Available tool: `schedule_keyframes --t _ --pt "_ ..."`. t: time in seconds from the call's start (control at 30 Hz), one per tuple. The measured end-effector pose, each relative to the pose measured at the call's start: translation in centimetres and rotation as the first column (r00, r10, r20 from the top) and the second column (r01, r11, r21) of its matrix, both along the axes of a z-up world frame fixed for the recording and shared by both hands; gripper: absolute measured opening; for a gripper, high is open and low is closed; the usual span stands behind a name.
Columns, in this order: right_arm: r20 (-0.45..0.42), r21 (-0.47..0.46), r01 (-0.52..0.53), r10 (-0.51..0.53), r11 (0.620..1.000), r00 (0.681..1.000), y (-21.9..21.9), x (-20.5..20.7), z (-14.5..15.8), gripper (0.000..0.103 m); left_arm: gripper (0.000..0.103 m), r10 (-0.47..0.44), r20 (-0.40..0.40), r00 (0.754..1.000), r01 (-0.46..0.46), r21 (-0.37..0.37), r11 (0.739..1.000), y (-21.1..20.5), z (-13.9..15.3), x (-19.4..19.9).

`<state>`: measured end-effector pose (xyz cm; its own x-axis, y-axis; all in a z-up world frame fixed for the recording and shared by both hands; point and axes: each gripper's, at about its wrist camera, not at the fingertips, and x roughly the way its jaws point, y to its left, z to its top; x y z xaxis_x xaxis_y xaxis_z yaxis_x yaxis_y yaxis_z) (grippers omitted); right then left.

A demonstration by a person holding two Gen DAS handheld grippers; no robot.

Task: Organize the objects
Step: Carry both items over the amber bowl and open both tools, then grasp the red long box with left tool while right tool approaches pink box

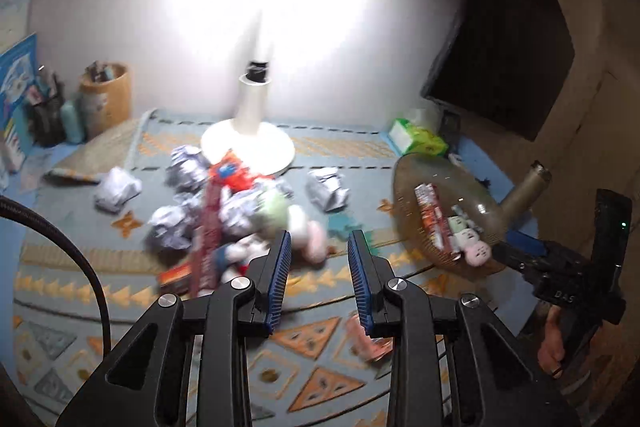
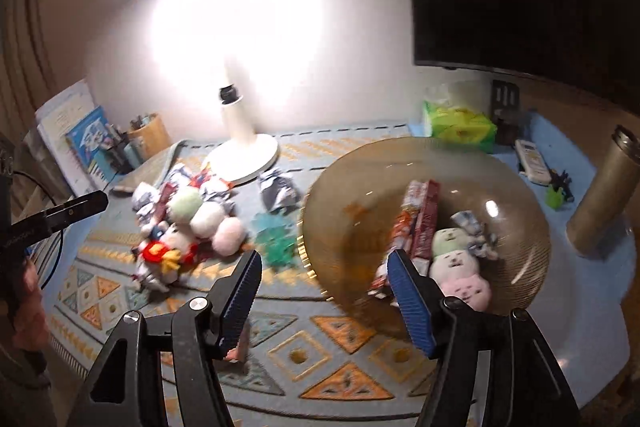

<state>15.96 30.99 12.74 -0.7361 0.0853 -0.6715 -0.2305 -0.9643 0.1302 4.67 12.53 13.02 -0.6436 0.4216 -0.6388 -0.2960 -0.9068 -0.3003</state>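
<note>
An amber glass bowl (image 2: 360, 187) (image 1: 404, 187) stands on the patterned mat. It holds a red snack box (image 2: 424, 219), a green-white-pink plush skewer (image 2: 456, 259) and a crumpled wrapper. To its left lies a pile of plush toys (image 2: 204, 215) (image 1: 296, 223), crumpled paper balls (image 1: 118, 187) and a long red box (image 1: 210, 223). My left gripper (image 1: 318, 239) hovers open over the pile's near edge, with nothing between its pads. My right gripper (image 2: 324, 259) is open and empty at the bowl's near left rim. A small pink packet (image 1: 368, 343) lies on the mat below the grippers.
A white desk lamp (image 1: 248, 143) stands behind the pile and glares on the wall. A green tissue pack (image 2: 460, 123), a remote (image 2: 532, 157) and a metal flask (image 2: 600, 203) sit behind and right of the bowl. A pen holder (image 1: 106, 99) and books stand far left. A teal snowflake piece (image 2: 276, 239) lies beside the bowl.
</note>
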Motion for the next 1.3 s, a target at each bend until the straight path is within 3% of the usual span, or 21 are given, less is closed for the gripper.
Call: schedule_keyframes --t 0.1,0.13,0.2,0.3,0.33,0.47,0.5,0.6,0.77,0.8,0.87,0.97,1.0,1.13,1.23,1.3 --pt "0.048 -0.012 -0.056 0.056 0.998 0.997 -3.3 -0.7 -2.3 0.064 0.027 0.162 0.151 0.975 -0.170 0.039 0.985 -7.0 -4.0 0.9" --pt "0.072 -0.007 -0.065 0.065 0.998 0.995 -4.1 -1.0 -3.2 0.064 0.027 0.209 0.211 0.955 -0.225 0.057 0.973 -8.9 -5.8 0.9" --pt "0.134 0.020 -0.059 0.056 0.998 0.989 -5.2 -1.8 -5.2 0.064 0.027 0.311 0.289 0.906 -0.329 0.014 0.944 -11.9 -9.4 1.2" --pt "0.194 0.053 -0.044 0.032 0.998 0.980 -6.3 -2.4 -7.4 0.064 0.026 0.400 0.288 0.870 -0.388 -0.099 0.916 -14.1 -12.5 1.8" --pt "0.207 0.054 -0.036 0.024 0.998 0.978 -6.2 -2.7 -8.0 0.064 0.027 0.391 0.224 0.893 -0.383 -0.083 0.920 -14.2 -12.5 2.4" --pt "0.244 0.056 -0.011 -0.003 0.998 0.970 -5.5 -2.8 -9.3 0.064 0.029 0.411 0.156 0.898 -0.393 -0.136 0.909 -13.4 -12.9 2.6" --pt "0.249 0.052 -0.005 -0.008 0.999 0.968 -5.3 -2.7 -9.5 0.064 0.038 0.403 0.143 0.904 -0.388 -0.122 0.914 -13.3 -13.0 2.8" --pt "0.258 0.027 0.008 -0.015 1.000 0.966 -4.7 -2.6 -9.9 0.064 0.102 0.253 0.128 0.959 -0.258 0.025 0.966 -12.4 -13.1 3.2" --pt "0.259 -0.025 0.004 0.003 1.000 0.966 -4.5 -2.7 -10.1 0.064 0.102 0.239 0.119 0.964 -0.210 -0.216 0.954 -8.9 -13.1 2.6" --pt "0.260 -0.034 -0.001 0.010 0.999 0.966 -4.5 -2.8 -10.2 0.064 0.102 0.226 0.123 0.966 -0.196 -0.222 0.955 -8.4 -13.0 2.4" --pt "0.262 -0.052 -0.015 0.028 0.999 0.965 -4.9 -3.1 -10.4 0.064 0.102 0.177 0.126 0.976 -0.156 -0.165 0.974 -7.8 -12.4 1.8" --pt "0.267 -0.053 -0.034 0.047 0.998 0.962 -5.7 -3.4 -10.8 0.064 0.102 0.111 0.078 0.991 -0.098 -0.148 0.984 -5.8 -10.7 0.4" --pt "0.262 -0.051 -0.040 0.052 0.998 0.964 -5.9 -3.5 -10.8 0.064 0.098 0.085 0.064 0.994 -0.075 -0.152 0.986 -5.1 -10.3 -0.3" --pt "0.259 -0.042 -0.057 0.066 0.997 0.964 -6.4 -3.7 -10.8 0.064 0.057 0.059 0.109 0.992 -0.039 -0.179 0.983 -3.7 -10.8 -3.8" --pt "0.255 -0.052 -0.067 0.078 0.996 0.964 -6.3 -3.9 -11.0 0.064 0.055 0.042 0.123 0.991 -0.026 -0.133 0.991 -3.8 -11.2 -5.1" --pt "0.251 -0.063 -0.071 0.085 0.995 0.964 -6.2 -4.0 -11.0 0.064 0.055 0.019 0.108 0.994 -0.002 -0.153 0.988 -3.3 -11.1 -5.3"
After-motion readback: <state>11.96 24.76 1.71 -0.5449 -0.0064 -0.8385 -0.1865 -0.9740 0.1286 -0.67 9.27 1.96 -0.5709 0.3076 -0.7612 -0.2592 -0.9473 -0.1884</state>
